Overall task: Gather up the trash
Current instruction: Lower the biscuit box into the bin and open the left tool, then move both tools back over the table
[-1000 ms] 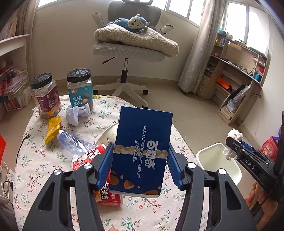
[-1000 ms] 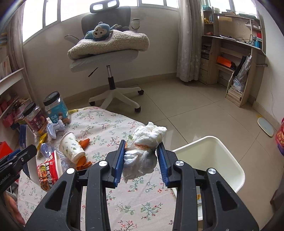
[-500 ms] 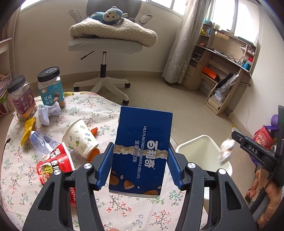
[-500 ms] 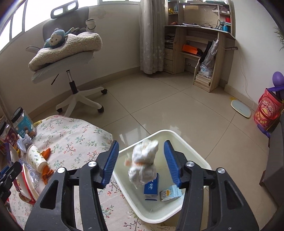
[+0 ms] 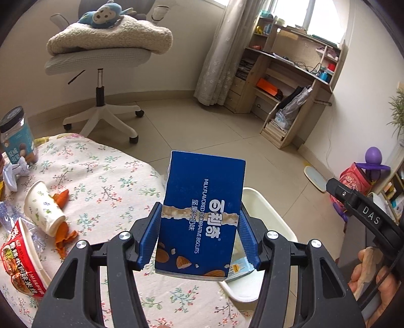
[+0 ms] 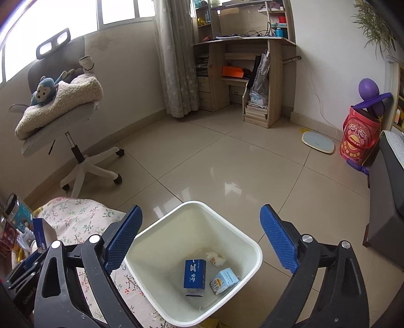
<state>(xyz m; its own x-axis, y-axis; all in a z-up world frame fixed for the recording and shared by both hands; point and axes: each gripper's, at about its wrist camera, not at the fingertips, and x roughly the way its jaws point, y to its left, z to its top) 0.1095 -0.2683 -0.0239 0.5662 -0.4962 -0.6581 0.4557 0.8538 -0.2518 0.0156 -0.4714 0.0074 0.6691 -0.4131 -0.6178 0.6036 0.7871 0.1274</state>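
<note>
You're clearly in somebody's home here, looks like a lived-in bedroom or study: tiled floor, lace curtain, and a wooden desk with shelves stuffed with books, cables and bits and pieces. There's a swivel chair with a fluffy blanket and a blue monkey plushie dumped on it, a bathroom scale on the floor, and a flowery tablecloth covered in snack stuff.

Left wrist view: looks forward and down, bin close behind jaws. Right wrist view: looks down, same bin between jaws.
</note>
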